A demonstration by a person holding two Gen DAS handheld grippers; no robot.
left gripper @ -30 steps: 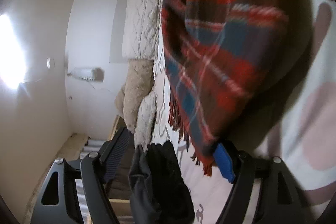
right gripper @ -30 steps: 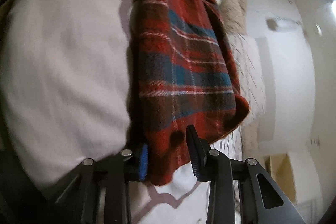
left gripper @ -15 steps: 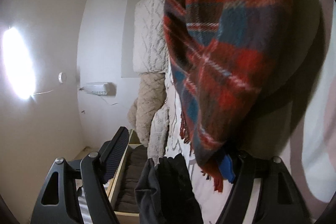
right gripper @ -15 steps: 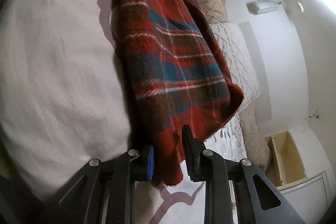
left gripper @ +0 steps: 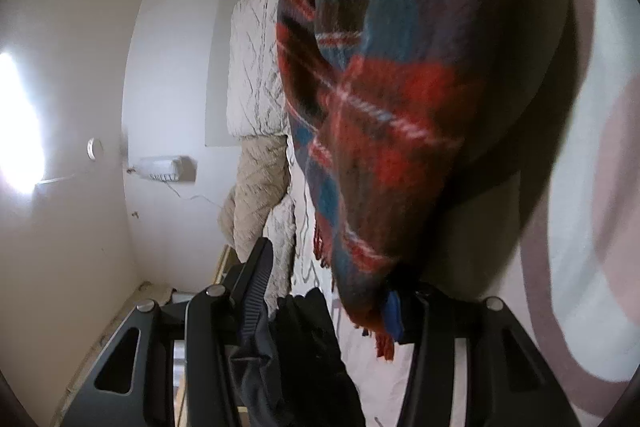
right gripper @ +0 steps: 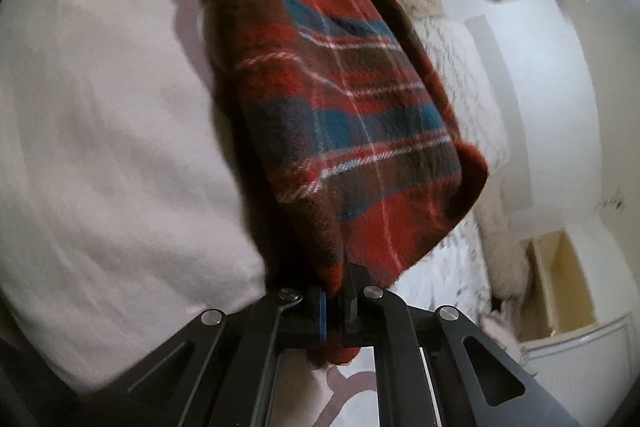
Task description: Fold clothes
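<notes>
grippers, two, hand-held, foremost in each view. right gripper (right gripper: 334, 311): jaws closing and all but together, the last bit of travel, with a corner of the plaid scarf (right gripper: 344, 115) between them; the cloth bunches and spills out below the pads, so the pinch is on fabric. left gripper (left gripper: 332, 291): jaws closing but wide apart; the blue-padded finger (left gripper: 394, 309) lies against the fringed end of the scarf (left gripper: 384, 131), the ridged black finger (left gripper: 256, 279) stands clear of it, so nothing is clamped yet. likely reason: one corner per hand, so the piece can be lifted taut and laid over itself.

dark garment (left gripper: 304, 355), black, slumped between the left fingers close to the lens, not pinched; whether it hangs from anything cannot be told.

plaid scarf, red with teal and brown checks and white lines, woolly, red tassels at the left end. it runs lengthways along the bed, already doubled into a thick band; the far end is out of frame. judged mid-fold.

bed cover (right gripper: 104, 131), pale pink-white with mauve shapes, serves as the folding surface under the scarf.

pillows, further on: one white quilted (left gripper: 256, 75), one beige knitted (left gripper: 260, 195), stacked at the head of the bed beside the scarf.

wall (left gripper: 80, 27), white, farthest; a small white fixture (left gripper: 166, 167) with a trailing cord, a round fitting (left gripper: 95, 149) and a bright glare at the frame edge.
</notes>
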